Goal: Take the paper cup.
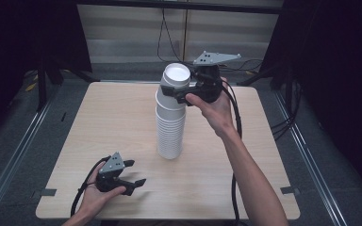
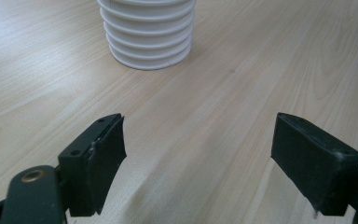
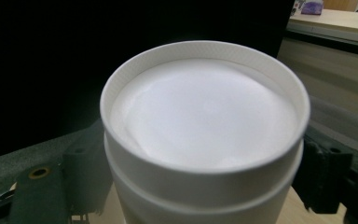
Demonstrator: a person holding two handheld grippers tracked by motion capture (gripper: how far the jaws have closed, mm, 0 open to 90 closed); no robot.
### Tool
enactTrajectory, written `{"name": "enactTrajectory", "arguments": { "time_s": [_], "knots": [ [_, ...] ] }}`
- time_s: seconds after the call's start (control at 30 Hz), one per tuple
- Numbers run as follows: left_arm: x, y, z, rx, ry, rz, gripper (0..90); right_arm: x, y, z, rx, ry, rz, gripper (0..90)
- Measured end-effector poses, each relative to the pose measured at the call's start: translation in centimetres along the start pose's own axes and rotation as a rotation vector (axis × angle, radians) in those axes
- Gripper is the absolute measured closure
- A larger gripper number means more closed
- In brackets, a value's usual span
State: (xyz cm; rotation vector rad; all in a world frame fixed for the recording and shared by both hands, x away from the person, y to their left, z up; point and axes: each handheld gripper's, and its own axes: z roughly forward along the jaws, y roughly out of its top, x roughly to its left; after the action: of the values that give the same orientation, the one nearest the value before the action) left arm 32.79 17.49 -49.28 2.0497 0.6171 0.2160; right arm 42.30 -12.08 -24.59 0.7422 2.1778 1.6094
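A tall stack of upside-down white cups stands on the middle of the wooden table. My right gripper is up at the top of the stack, its jaws closed on either side of the top cup. In the right gripper view the top cup sits between the jaws of my right gripper, its flat white base facing the camera. My left gripper rests low near the table's front left, open and holding nothing. In the left gripper view my left gripper points at the foot of the stack farther off.
Black cables trail from the right gripper along the forearm and off the back of the table. Bare tabletop lies left and right of the stack. Dark curtains and grey floor rails surround the table.
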Motion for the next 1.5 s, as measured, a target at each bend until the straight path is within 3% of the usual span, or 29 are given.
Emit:
{"name": "enactTrajectory", "arguments": {
  "time_s": [0.27,0.53,0.87,1.13,1.5],
  "knots": [
    [0.0,0.0,0.0,0.003,-0.007,-0.004,17.3,0.0,0.6,-0.7,-0.031,0.002,-0.006,19.6],
    [0.1,0.0,0.0,0.0,-0.011,-0.006,17.2,0.0,0.7,-1.5,-0.106,-0.007,0.005,19.8],
    [0.1,0.0,0.0,-0.002,-0.009,-0.005,17.2,-0.2,1.0,-2.3,-0.196,0.016,0.034,20.0],
    [0.2,0.0,0.1,-0.008,-0.01,-0.018,15.9,-0.1,1.1,-3.0,-0.236,0.033,0.03,20.0],
    [0.4,-0.1,-0.1,-0.02,0.011,-0.046,15.8,0.0,0.7,-4.8,-0.266,0.014,0.029,20.1]
  ]
}}
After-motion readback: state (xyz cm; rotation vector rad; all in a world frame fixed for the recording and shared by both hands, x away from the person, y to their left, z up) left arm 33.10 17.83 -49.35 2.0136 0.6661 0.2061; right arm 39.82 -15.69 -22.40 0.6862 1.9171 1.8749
